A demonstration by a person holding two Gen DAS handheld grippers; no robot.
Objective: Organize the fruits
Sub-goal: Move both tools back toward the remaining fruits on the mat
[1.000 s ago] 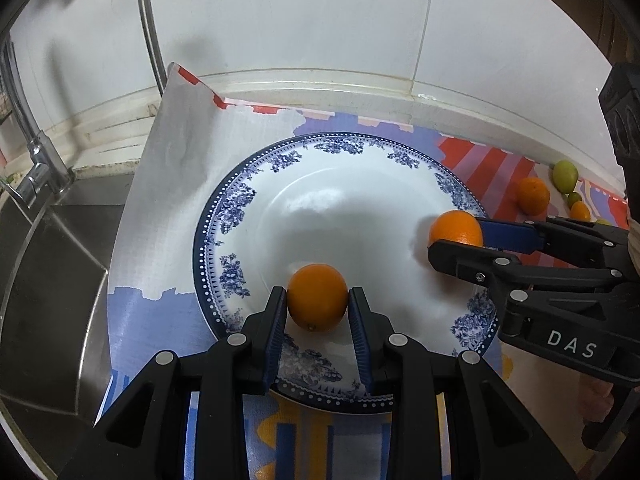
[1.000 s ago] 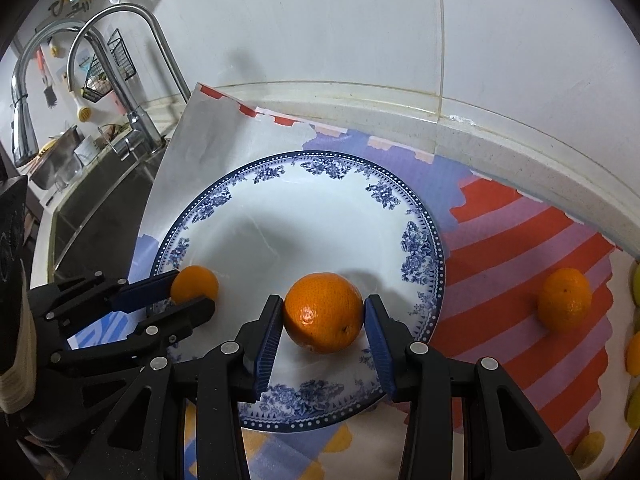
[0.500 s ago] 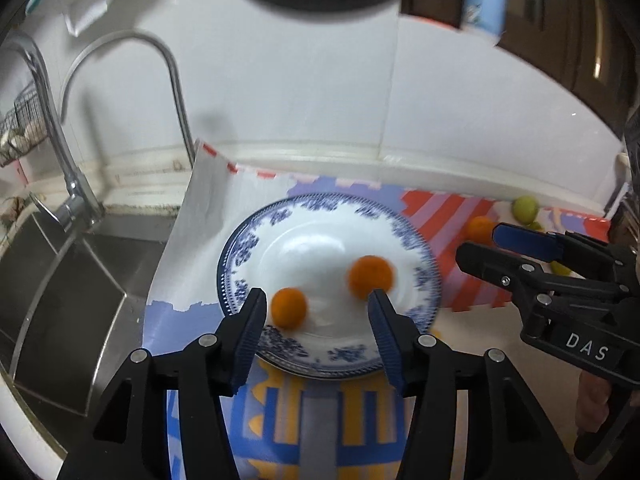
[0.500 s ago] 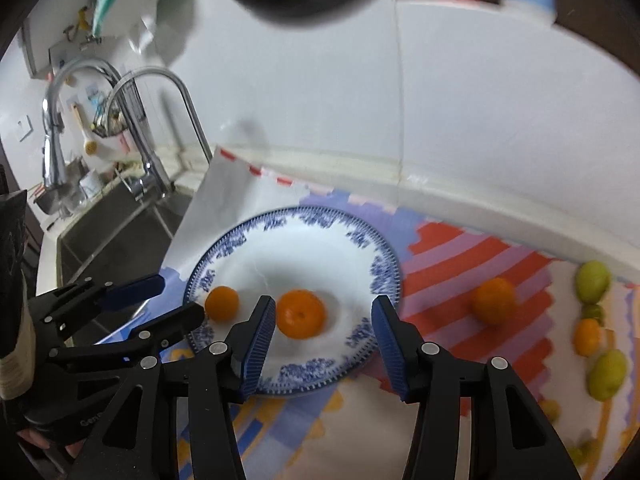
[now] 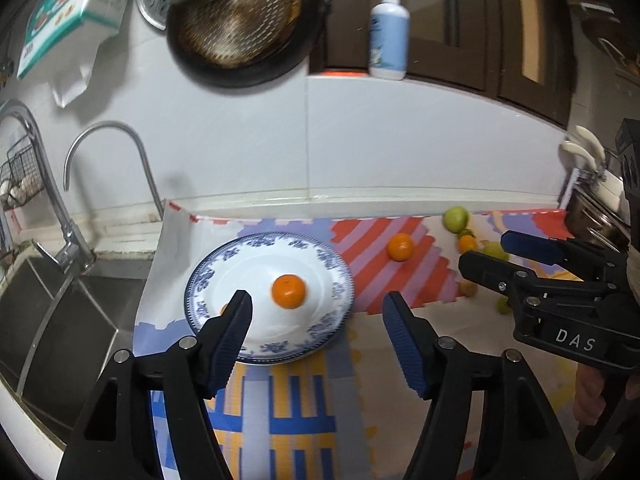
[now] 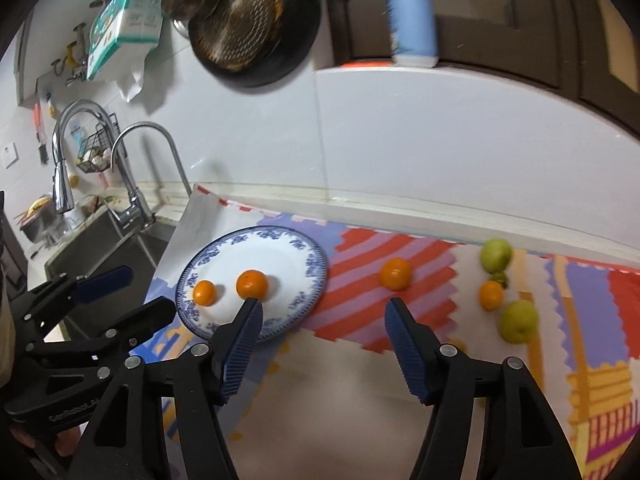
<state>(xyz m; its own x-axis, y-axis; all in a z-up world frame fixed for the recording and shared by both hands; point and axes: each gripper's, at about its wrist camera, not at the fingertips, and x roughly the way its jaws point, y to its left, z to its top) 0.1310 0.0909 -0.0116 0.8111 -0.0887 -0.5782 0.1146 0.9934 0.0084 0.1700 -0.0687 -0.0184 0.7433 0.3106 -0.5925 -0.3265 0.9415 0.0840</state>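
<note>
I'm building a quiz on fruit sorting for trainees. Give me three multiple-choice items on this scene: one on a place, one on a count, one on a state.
1. Where is the plate?
A. in the sink
B. on the patterned mat
C. on the window ledge

2. How many oranges lie on it?
A. one
B. two
C. four

3. How is the right gripper?
A. open, empty
B. shut on an orange
C. shut on the plate

Key: B, the mat shows all around the plate; B, a small orange and a larger orange; A, its jaws stand apart with nothing between.
</note>
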